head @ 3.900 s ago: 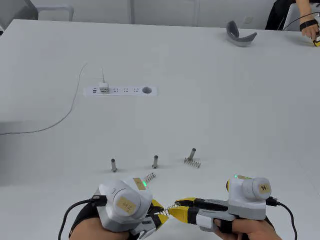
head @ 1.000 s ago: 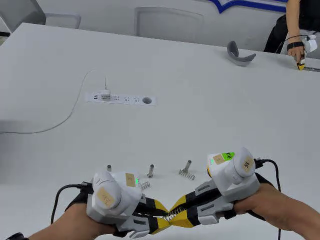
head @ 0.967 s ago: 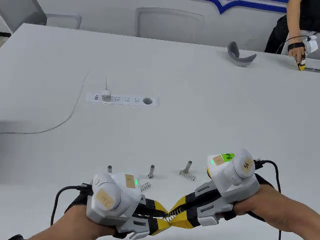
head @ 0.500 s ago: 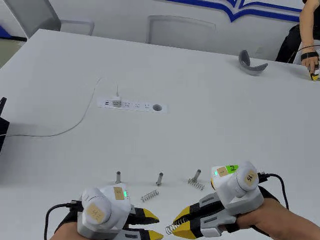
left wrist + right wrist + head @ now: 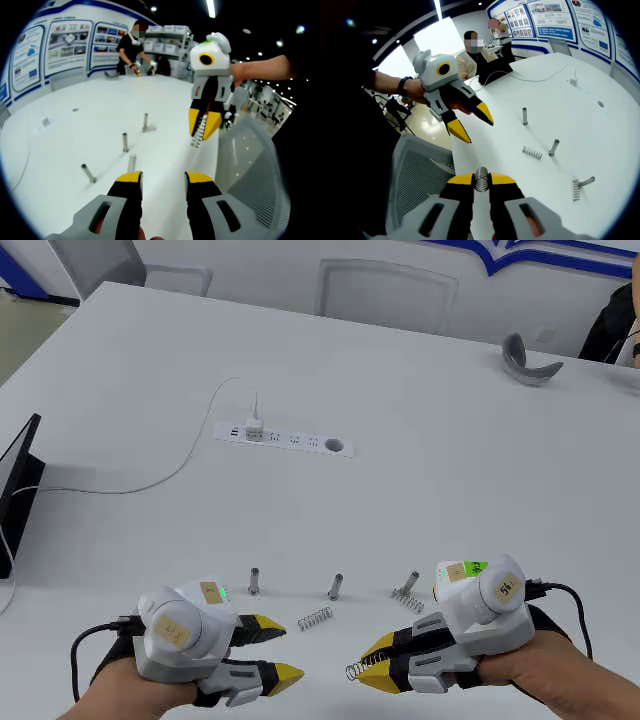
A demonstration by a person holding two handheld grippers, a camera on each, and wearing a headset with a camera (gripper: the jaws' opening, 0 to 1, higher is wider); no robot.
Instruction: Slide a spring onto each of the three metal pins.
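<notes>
Three short grey metal pins in a row near table's near edge, none carrying a spring. Left pin (image 5: 254, 580) and middle pin (image 5: 336, 586) upright; right pin (image 5: 408, 583) seemingly tilted. Loose spring (image 5: 315, 618) flat on table, just edgeward of middle pin, apart from it. Second spring (image 5: 407, 601) lying at right pin's foot, not threaded. Third spring (image 5: 353, 671) pinched by one end between jaws of right gripper (image 5: 481, 182), sticking out past tips.

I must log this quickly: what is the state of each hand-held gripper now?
Left hand-held gripper: open, holding nothing.
Right hand-held gripper: closed on a spring.
</notes>
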